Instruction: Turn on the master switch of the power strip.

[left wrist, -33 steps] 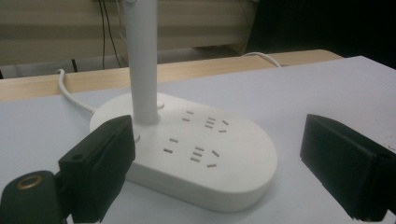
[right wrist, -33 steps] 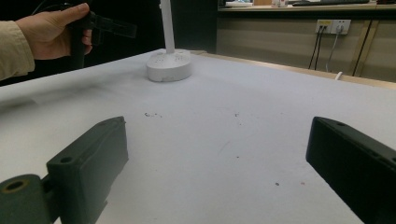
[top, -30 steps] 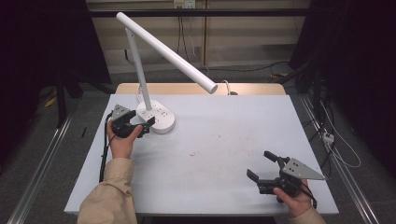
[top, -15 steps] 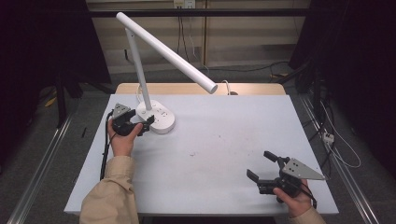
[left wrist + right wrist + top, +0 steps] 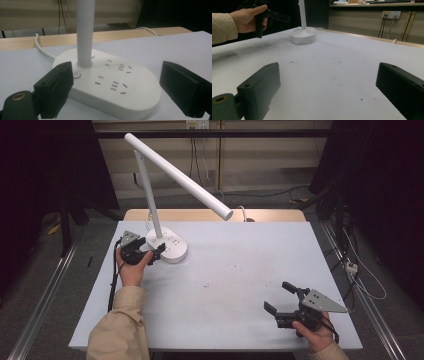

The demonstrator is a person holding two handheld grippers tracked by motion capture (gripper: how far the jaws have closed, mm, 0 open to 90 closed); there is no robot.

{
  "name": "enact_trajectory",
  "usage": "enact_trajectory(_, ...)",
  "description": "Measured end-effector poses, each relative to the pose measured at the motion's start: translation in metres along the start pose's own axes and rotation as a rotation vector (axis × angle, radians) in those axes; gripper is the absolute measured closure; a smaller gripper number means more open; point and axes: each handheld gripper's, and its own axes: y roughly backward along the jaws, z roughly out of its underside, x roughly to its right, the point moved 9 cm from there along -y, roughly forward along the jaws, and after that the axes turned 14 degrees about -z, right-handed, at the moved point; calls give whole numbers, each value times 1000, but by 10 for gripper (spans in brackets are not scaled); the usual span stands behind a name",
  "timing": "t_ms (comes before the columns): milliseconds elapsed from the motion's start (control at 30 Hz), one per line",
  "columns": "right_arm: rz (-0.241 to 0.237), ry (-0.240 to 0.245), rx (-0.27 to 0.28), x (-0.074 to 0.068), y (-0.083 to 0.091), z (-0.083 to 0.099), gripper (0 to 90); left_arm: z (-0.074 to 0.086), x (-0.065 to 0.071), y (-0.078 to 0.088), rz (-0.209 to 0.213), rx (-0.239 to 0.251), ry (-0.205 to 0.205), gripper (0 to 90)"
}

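Little has moved since the earlier frames: the left gripper [image 5: 156,251] has only crept a touch closer to the lamp [image 5: 169,247], and the right gripper [image 5: 280,303] sits where it was. The lamp stands at the table's [image 5: 240,270] back left, its base [image 5: 110,82] just ahead of the left jaws, which are spread wide with nothing between them. One jaw hangs just over the base's near edge beside the power button [image 5: 77,74]; the other is off to the side, above bare table. Judging from this, the left gripper is lining up on the button or the base. The risk is a slanted push: a broad jaw could miss the small button and shove the base, sliding it or rocking the tall post [image 5: 85,32] and its long head [image 5: 180,172]. The cord [image 5: 41,47] behind could snag if the base shifts. Far right, near the front edge, the right gripper rests with jaws released, well apart from the lamp, too distant to steady it.
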Motion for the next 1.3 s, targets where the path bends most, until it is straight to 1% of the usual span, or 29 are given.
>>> enact_trajectory(67,1,0,0,0,0,0,50,0,0,0,-1,-6,4,115)
enact_trajectory(167,0,0,0,0,0,0,50,-2,1,-1,4,-13,-6,113)
enact_trajectory(233,0,1,0,0,0,0,50,-6,3,-2,8,-7,3,113)
enact_trajectory(267,-1,0,-1,0,0,0,50,-7,3,-3,10,-12,-11,113)
enact_trajectory(300,0,0,0,0,0,0,50,-10,4,-4,4,-7,-10,114)
enact_trajectory(367,0,0,1,0,0,0,50,-11,5,-4,7,-5,-3,116)
enact_trajectory(400,0,-2,-1,0,0,0,50,-11,4,-5,5,-11,-17,116)
enact_trajectory(433,0,-2,-1,0,0,0,50,-11,4,-5,2,-14,-21,116)
enact_trajectory(467,0,-2,-1,0,0,0,50,-13,6,-6,6,-6,-1,116)
enact_trajectory(500,0,-1,-1,0,0,0,50,-14,6,-6,9,-7,-4,118)
enact_trajectory(533,2,-2,0,1,1,0,50,-14,6,-7,5,-13,-23,121)
enact_trajectory(567,2,-2,0,1,1,0,50,-15,6,-7,8,-13,-30,121)
enact_trajectory(767,0,-1,2,1,1,0,50,-17,9,-9,12,-17,-36,139)
enact_trajectory(867,0,-1,3,1,1,0,50,-18,8,-10,13,-12,-29,161)
enact_trajectory(933,0,-1,3,1,1,0,50,-17,7,-11,7,-15,-25,205)
enact_trajectory(967,0,-1,2,1,1,0,50,-17,8,-12,9,-9,-9,222)
enact_trajectory(1000,0,-1,2,1,1,0,50,-16,6,-12,7,-14,-24,222)
enact_trajectory(1033,0,-1,2,1,1,0,50,-16,6,-12,5,-13,-25,234)
enact_trajectory(1067,-1,-1,3,1,1,0,49,-16,5,-13,2,-14,-26,270)
enact_trajectory(1100,-1,-1,3,1,1,0,49,-16,4,-13,0,-13,-30,270)
enact_trajectory(1167,0,-1,3,1,1,0,50,-16,3,-14,-2,-12,-25,307)
enact_trajectory(1233,0,-2,3,1,1,0,50,-14,1,-15,-12,-18,-29,356)
enact_trajectory(1300,-1,-1,3,1,1,0,49,-14,0,-16,-17,-22,-31,367)
